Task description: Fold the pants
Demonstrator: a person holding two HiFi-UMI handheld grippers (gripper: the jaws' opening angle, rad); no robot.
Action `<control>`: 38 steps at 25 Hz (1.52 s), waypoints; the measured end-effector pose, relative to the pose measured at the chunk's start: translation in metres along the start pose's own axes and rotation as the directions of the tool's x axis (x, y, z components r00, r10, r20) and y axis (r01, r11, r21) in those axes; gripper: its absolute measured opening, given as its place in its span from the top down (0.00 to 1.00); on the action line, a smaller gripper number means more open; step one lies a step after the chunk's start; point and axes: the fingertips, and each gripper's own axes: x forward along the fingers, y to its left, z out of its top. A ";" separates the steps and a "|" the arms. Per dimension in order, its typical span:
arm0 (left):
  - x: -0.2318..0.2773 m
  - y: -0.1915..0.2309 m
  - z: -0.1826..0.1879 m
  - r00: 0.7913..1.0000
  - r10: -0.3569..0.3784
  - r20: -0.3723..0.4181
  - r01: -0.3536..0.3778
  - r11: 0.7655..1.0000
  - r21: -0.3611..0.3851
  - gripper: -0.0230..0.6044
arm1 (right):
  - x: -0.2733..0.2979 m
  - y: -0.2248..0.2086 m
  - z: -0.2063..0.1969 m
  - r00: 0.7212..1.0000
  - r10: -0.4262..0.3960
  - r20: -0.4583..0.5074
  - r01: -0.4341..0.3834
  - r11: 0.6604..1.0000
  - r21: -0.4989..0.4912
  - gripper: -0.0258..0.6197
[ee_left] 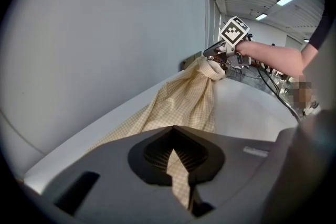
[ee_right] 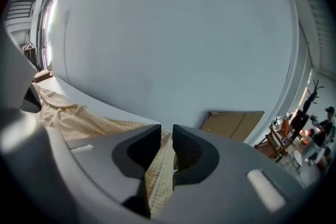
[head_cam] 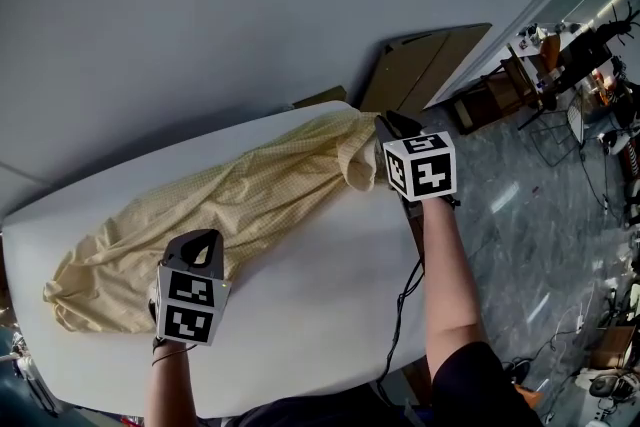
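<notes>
Pinching a strip of the yellow checked pants (head_cam: 250, 205), your left tongs (head_cam: 200, 240) are pressed together on the cloth; the left gripper view shows it clamped in the closed slot. Your right tongs (head_cam: 386, 127) stand a little apart. In the right gripper view a fold of the same cloth lies in the gap but does not look squeezed, so I judge that end to be loose rather than held.

The pants lie rumpled on the white tabletop (head_cam: 330, 315). In the head view their long axis runs from a bunched end at about 8 o'clock to a gathered end at about 2 o'clock. The right tongs sit at that 2 o'clock end, near the tabletop's far right edge. The left tongs sit on the near edge of the cloth, toward the 8 o'clock end. From the left tongs, the gathered end lies at about 1 o'clock, well apart.

The coming move turns on that axis: a fold needs one end carried along it to the other. Your right hand is nearer the 2 o'clock end, and it would have to close on the cloth before carrying it toward 8 o'clock.
</notes>
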 end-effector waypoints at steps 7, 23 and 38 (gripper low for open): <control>-0.013 0.008 0.004 0.998 0.052 0.039 -0.052 0.999 0.002 0.96 | -0.038 0.018 0.023 0.988 -0.034 0.149 0.033 0.999 0.007 0.85; -0.113 0.082 -0.066 0.970 0.221 0.101 -0.204 0.966 -0.156 0.96 | -0.101 0.193 0.039 0.935 0.260 0.241 -0.246 0.965 -0.087 0.92; -0.246 0.203 -0.234 0.936 0.351 -0.001 -0.342 0.911 -0.230 0.94 | -0.141 0.482 0.083 0.787 0.575 0.222 -0.540 0.817 -0.203 0.96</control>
